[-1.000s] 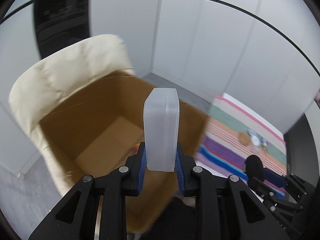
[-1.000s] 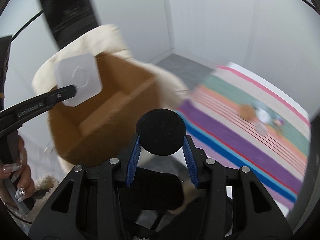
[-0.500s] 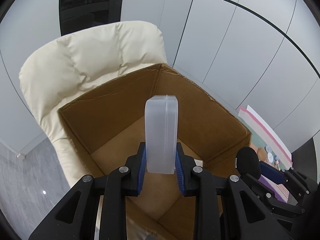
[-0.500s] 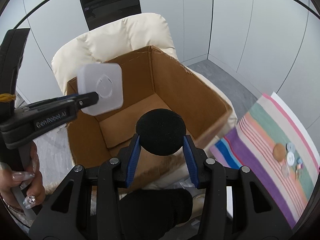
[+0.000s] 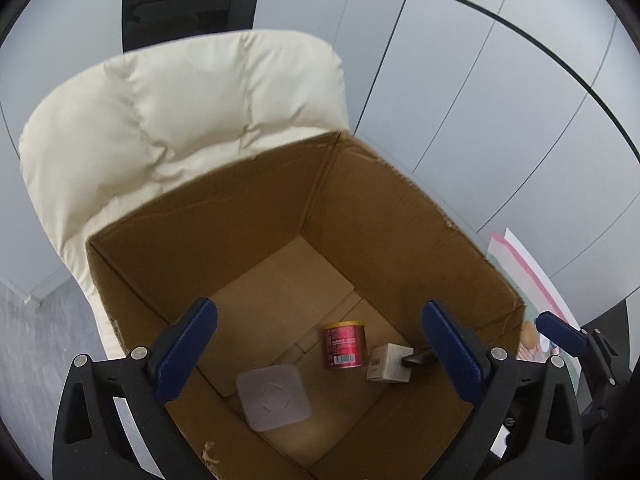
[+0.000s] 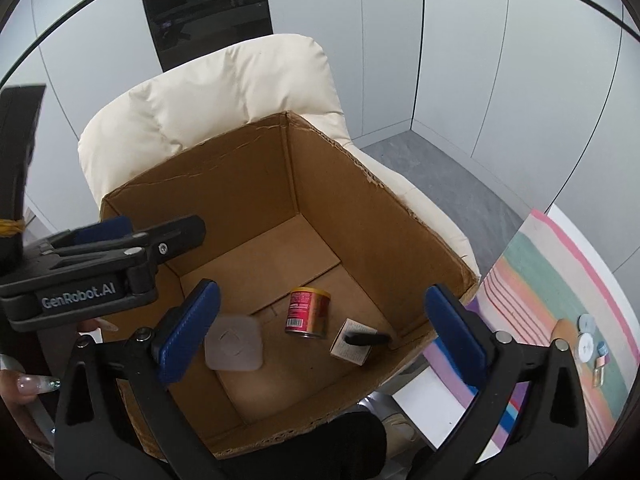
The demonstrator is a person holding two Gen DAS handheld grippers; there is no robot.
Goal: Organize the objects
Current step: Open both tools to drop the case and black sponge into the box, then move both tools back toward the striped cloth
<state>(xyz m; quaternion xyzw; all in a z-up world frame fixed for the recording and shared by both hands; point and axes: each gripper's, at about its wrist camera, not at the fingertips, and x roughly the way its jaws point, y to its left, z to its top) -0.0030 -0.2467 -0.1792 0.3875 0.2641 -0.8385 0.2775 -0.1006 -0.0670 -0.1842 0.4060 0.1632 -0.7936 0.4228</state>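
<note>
Now, left gripper (image 5: 320, 354) and right gripper (image 6: 322, 330) jaws seen opening wide, nothing gripped, translucent case (image 5: 274, 397), red can (image 5: 344, 344) lying below in cardboard box (image 5: 224, 216).

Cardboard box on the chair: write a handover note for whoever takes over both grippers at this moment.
Left gripper: jaws opening, nothing between them, above the cardboard box.
Right gripper: jaws opening, nothing between them, above the same box.
On the box floor: clear plastic case, red can on its side, small carton with a black object lying on it.
Done: these are in the box.
Left: several small things lie on the striped cloth to the right; they probably go in next.
</note>
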